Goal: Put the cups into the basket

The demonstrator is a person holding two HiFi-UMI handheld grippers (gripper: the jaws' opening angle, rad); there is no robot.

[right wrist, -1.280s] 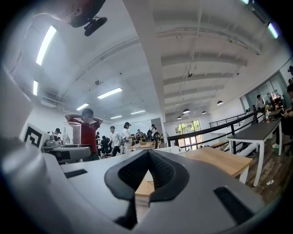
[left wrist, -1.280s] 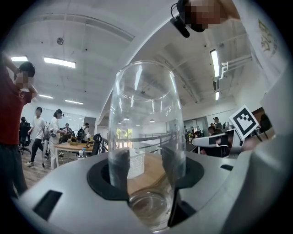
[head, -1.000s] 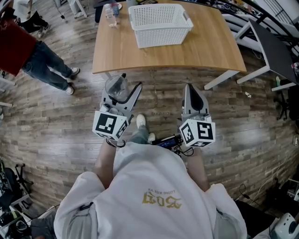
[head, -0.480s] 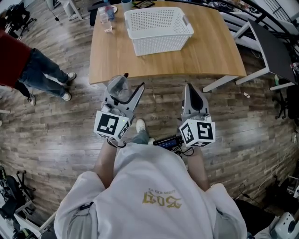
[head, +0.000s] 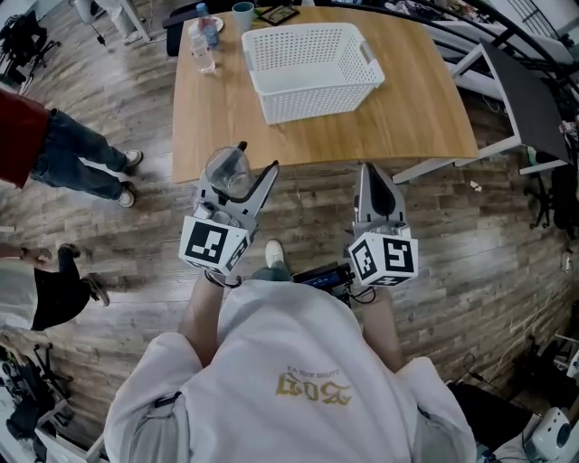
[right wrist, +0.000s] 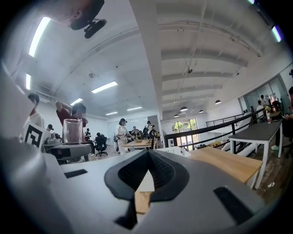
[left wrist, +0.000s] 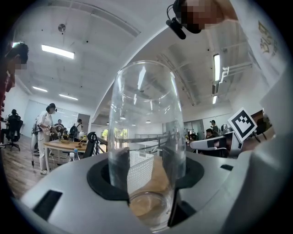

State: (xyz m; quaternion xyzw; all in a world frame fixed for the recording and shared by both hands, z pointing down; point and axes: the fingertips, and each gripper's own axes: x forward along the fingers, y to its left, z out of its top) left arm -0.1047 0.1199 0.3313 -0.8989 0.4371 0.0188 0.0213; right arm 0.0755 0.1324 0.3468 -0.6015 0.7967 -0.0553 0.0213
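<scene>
My left gripper (head: 239,168) is shut on a clear drinking glass (head: 226,168), held upright over the wooden floor just short of the table. In the left gripper view the glass (left wrist: 147,137) fills the middle, with a pad against each of its sides. My right gripper (head: 365,170) is beside it, shut, with nothing in it; its closed jaws (right wrist: 145,171) point at the table. The white perforated basket (head: 318,94) stands on the wooden table (head: 412,108) ahead. A teal cup (head: 242,13) sits at the table's far edge.
A plastic bottle (head: 201,43) stands at the table's far left corner. A person in jeans (head: 63,155) stands on the floor to the left, another person (head: 45,291) lower left. A dark desk (head: 536,101) with white legs lies to the right.
The table and basket have slid lower and nearer in the head view. The person in jeans has shifted left, and a second person has appeared lower left. Both grippers keep their pose.
</scene>
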